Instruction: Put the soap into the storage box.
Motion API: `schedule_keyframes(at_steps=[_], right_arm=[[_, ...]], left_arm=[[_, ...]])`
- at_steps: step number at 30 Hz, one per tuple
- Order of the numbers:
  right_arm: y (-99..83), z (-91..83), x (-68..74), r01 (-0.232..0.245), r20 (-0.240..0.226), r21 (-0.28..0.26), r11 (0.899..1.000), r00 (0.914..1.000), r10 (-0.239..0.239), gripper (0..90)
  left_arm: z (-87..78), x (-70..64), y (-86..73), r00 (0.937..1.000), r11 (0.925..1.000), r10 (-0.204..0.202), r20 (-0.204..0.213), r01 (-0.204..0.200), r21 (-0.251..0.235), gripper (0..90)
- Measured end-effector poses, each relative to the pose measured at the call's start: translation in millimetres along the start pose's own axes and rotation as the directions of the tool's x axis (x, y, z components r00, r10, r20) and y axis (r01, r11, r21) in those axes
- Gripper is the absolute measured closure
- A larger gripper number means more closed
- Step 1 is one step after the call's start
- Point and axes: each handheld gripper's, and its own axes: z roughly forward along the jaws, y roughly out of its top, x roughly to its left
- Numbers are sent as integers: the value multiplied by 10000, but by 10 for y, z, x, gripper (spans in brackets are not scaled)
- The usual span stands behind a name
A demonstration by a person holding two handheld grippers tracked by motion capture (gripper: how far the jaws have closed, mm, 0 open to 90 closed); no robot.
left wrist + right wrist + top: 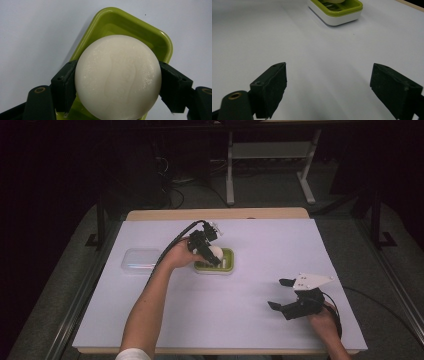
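I see a creamy white soap bar (117,77) with a faint embossed wave on its face, over a lime-green soap dish (140,30) that has a white base. My grippers' jaws are matte black; the right gripper (282,294) carries a pale grey plate. The table cover (260,270) is plain pale lilac-white, and a clear lid (140,261) lies on it.

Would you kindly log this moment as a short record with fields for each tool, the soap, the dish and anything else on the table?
left tool: shut on the soap, over the dish
right tool: open, holding nothing, above bare table
soap: white, rounded bar
dish: green with white base
clear lid: flat on the table, left of the dish
table: white cover
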Motion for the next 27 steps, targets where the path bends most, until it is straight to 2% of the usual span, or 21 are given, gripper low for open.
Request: schedule_keyframes(at_steps=[4,27], right_arm=[[1,0,2,15,-16,17,10000,10000,-15,132],[-1,0,-2,25,-23,12,10000,10000,-25,132]], left_arm=[[11,-2,1,9999,10000,-90,43,90,18,254],[49,0,5,10000,9996,-18,-67,20,294,253]])
